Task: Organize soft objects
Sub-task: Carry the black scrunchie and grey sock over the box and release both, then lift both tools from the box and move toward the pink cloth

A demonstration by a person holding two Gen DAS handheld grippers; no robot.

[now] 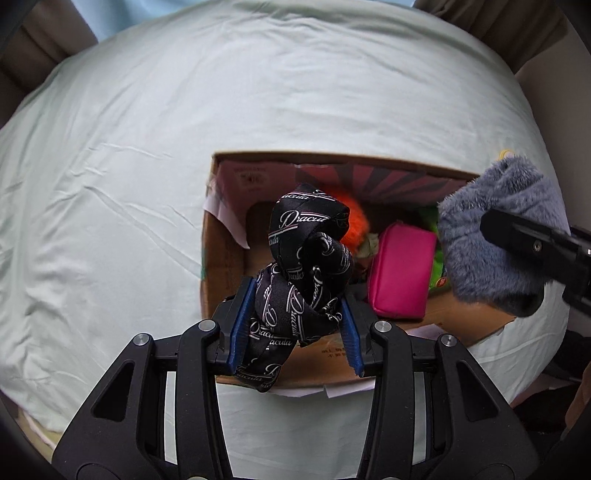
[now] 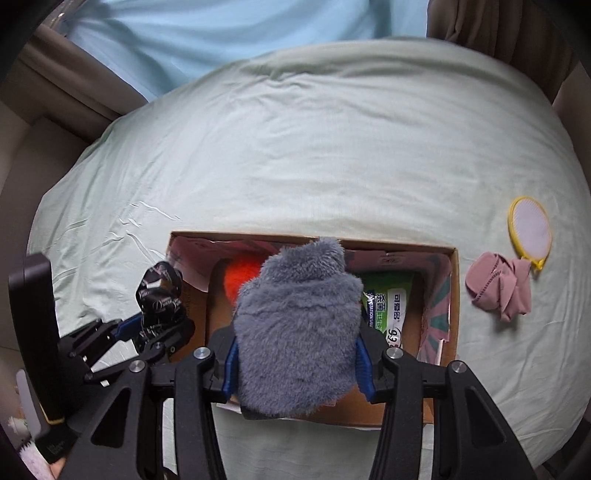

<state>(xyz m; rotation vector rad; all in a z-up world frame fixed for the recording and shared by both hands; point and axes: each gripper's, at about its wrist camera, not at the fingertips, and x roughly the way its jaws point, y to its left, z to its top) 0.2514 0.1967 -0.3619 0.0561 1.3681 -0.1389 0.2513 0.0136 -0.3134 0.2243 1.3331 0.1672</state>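
My left gripper point(image 1: 295, 332) is shut on a knotted black fabric band with white "Dracula" lettering point(image 1: 306, 273), held above the near left part of an open cardboard box point(image 1: 221, 258). My right gripper point(image 2: 295, 365) is shut on a grey fluffy plush item point(image 2: 295, 332), held over the same box point(image 2: 454, 295). The plush also shows in the left wrist view point(image 1: 498, 236), and the black band in the right wrist view point(image 2: 159, 291). Inside the box lie an orange fuzzy thing point(image 1: 354, 218), a pink pouch point(image 1: 402, 273) and a green wipes pack point(image 2: 388, 306).
The box sits on a bed with a pale green sheet point(image 2: 332, 147). A crumpled pink cloth point(image 2: 498, 288) and a yellow-rimmed round object point(image 2: 530, 229) lie on the sheet right of the box. Brown curtains point(image 2: 480, 26) hang behind the bed.
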